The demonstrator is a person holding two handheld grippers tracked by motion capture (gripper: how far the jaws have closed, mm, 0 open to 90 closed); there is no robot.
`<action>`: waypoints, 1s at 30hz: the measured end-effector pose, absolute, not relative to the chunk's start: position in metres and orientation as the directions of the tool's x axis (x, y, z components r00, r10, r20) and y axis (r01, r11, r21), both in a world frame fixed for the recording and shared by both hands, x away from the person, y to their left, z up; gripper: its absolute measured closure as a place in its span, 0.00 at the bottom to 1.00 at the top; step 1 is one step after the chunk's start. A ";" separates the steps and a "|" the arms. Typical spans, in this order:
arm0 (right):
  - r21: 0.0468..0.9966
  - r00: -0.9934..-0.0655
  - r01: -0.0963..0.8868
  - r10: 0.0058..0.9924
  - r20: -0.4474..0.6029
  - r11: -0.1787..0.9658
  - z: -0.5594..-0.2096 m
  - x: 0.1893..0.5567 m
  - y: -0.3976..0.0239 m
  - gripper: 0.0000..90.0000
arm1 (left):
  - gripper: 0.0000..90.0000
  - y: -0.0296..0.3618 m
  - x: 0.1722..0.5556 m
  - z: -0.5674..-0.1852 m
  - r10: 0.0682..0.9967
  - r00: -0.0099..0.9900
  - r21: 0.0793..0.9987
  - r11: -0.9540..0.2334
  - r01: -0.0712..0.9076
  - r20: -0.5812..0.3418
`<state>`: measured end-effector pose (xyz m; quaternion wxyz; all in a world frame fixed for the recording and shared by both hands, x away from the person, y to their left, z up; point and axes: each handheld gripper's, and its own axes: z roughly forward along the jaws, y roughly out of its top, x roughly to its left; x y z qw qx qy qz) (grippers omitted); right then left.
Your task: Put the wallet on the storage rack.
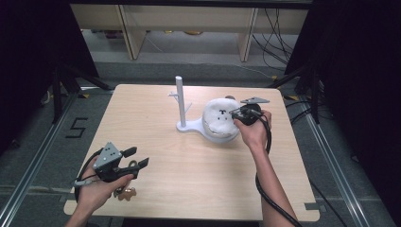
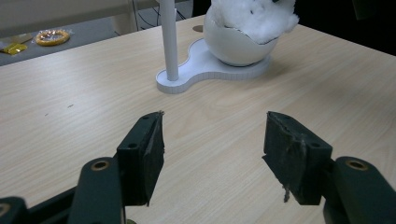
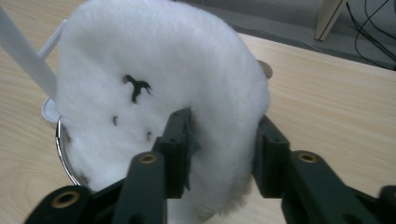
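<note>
Here the right gripper [image 1: 235, 115] pinches the edge of a white fluffy toy [image 3: 154, 93] sitting in a bowl [image 2: 236, 46] on a white stand [image 1: 181, 101] at mid-table; the left gripper [image 1: 135, 157] hovers near the table's [image 1: 198, 165] front-left corner, jaws spread wide and empty

Wooden shelving [image 1: 189, 28], cables [image 1: 276, 33], floor marking [image 1: 76, 127]

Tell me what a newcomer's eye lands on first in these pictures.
First, the fluffy white plush toy with a stitched black face, sitting in a round white bowl right of centre on the pale wooden table; the right gripper has its jaws pressed into the fur. Next, the tall white post on its flat base beside the bowl, and the left gripper held open near the front left corner.
</note>
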<state>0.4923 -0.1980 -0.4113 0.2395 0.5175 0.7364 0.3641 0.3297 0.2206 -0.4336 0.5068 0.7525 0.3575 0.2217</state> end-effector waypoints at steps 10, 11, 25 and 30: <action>0.810 -0.385 0.548 0.923 0.024 0.208 -0.410 0.493 -0.204 0.43 | 0.41 0.221 0.329 -0.433 0.769 0.639 0.913 -0.242 0.329 -0.026; 0.812 -0.386 0.547 0.922 0.032 0.201 -0.409 0.492 -0.205 0.42 | 0.40 0.221 0.329 -0.434 0.768 0.640 0.912 -0.242 0.332 -0.029; 0.843 -0.429 0.500 0.902 0.041 0.199 -0.403 0.460 -0.218 0.38 | 0.39 0.219 0.331 -0.440 0.760 0.649 0.892 -0.264 0.368 -0.042; 0.840 -0.416 0.516 0.907 0.073 0.169 -0.410 0.441 -0.221 0.39 | 0.39 0.218 0.331 -0.442 0.764 0.644 0.887 -0.269 0.376 -0.041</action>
